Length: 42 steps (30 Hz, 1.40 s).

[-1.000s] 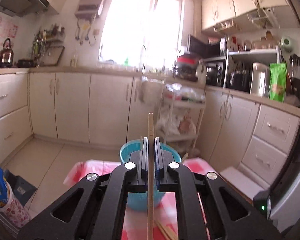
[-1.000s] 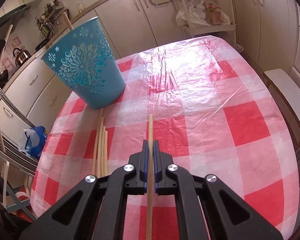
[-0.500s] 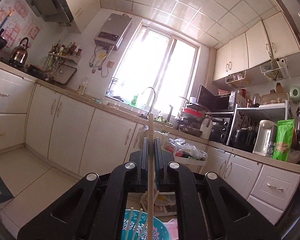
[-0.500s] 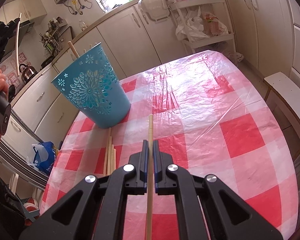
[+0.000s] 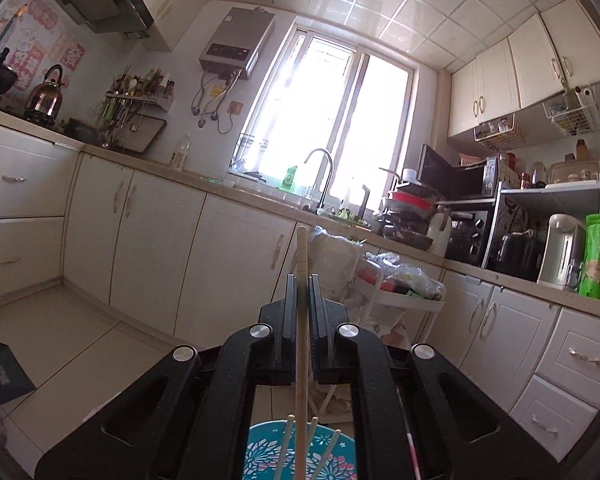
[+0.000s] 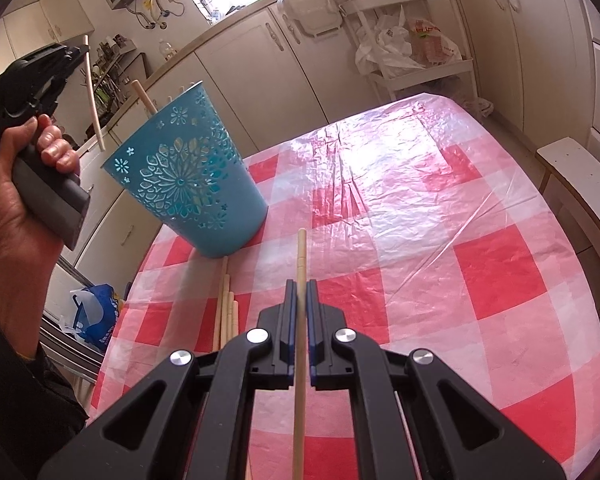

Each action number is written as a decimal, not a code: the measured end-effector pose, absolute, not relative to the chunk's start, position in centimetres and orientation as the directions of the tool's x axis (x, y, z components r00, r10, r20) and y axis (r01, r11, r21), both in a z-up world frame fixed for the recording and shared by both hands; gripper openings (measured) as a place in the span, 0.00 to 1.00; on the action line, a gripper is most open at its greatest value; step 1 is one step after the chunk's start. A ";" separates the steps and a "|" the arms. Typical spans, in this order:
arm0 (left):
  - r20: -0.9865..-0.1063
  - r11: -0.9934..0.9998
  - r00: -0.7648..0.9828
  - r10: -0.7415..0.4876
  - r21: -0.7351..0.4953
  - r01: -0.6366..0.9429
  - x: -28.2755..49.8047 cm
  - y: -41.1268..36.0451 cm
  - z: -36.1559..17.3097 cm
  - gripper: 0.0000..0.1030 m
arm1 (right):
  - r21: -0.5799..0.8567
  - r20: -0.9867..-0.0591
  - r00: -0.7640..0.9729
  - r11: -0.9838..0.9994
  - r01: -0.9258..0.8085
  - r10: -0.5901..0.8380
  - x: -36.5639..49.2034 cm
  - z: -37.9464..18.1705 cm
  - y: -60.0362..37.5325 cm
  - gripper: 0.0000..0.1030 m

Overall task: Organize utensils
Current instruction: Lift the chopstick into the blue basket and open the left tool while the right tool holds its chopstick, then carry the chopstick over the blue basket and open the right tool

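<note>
My left gripper (image 5: 302,280) is shut on a wooden chopstick (image 5: 301,320) and holds it upright over the blue cut-out cup (image 5: 300,452), where three chopsticks stand. In the right wrist view the left gripper (image 6: 70,50) hangs above and left of the blue cup (image 6: 192,176), chopstick tip (image 6: 96,120) just outside the rim. My right gripper (image 6: 300,284) is shut on another chopstick (image 6: 299,340), above the checked tablecloth (image 6: 440,240). Several loose chopsticks (image 6: 226,308) lie on the cloth below the cup.
Kitchen cabinets and counter (image 5: 160,240) run behind the table. A white trolley with bags (image 6: 412,40) stands past the far table edge. A white bench (image 6: 572,176) is at the table's right. A blue bag (image 6: 96,316) lies on the floor at left.
My left gripper has risen and tilted up with its chopstick, so the cup dropped to the bottom of its view. My right gripper has lifted slightly with its chopstick.
</note>
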<state>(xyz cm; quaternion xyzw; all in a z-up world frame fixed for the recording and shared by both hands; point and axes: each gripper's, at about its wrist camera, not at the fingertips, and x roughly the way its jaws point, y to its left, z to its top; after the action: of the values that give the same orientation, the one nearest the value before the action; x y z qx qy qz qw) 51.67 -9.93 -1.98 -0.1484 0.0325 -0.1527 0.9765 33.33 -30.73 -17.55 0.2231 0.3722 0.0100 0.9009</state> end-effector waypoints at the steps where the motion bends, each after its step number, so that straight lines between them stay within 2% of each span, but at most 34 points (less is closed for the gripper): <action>1: -0.028 0.913 0.951 -0.307 -0.290 0.286 51.8 -10.1 -2.4 0.05 | 0.408 -0.665 0.724 0.901 0.145 0.185 33.4 -17.5 -30.6 0.05; 8: -0.086 0.925 0.943 -0.321 -0.245 0.292 52.2 -10.8 -3.9 0.05 | 0.409 -0.660 0.728 0.901 0.143 0.184 33.6 -17.3 -30.3 0.05; 18: -0.236 0.941 0.914 -0.329 -0.162 0.297 50.8 -12.1 -5.8 0.08 | 0.425 -0.633 0.749 0.896 0.127 0.194 33.0 -16.4 -30.2 0.05; 21: -0.270 0.947 0.909 -0.317 -0.133 0.291 50.1 -12.5 -5.6 0.16 | 0.428 -0.623 0.758 0.895 0.124 0.193 32.7 -16.1 -30.1 0.05; 23: -0.296 0.953 0.906 -0.302 -0.117 0.279 49.5 -12.7 -5.5 0.27 | 0.431 -0.617 0.763 0.894 0.123 0.192 32.5 -16.0 -30.2 0.05; 26: -0.326 0.963 0.906 -0.271 -0.085 0.257 48.1 -12.7 -5.4 0.38 | 0.428 -0.605 0.773 0.896 0.118 0.188 32.1 -15.6 -30.2 0.05; 32: -0.352 0.973 0.910 -0.221 -0.022 0.228 45.1 -12.2 -4.8 0.51 | 0.435 -0.587 0.788 0.893 0.113 0.186 31.5 -15.2 -30.2 0.05; 42: -0.383 0.983 0.906 -0.182 -0.055 0.174 42.9 -9.3 -4.1 0.65 | 0.463 -0.515 0.833 0.883 0.072 0.202 30.4 -13.0 -29.9 0.05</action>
<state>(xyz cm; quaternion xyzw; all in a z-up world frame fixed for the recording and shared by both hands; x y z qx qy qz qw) 42.88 -9.35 -4.08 -0.0098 0.1971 -0.0914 0.9761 30.39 -29.94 -12.98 0.2391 0.2869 0.0351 0.9270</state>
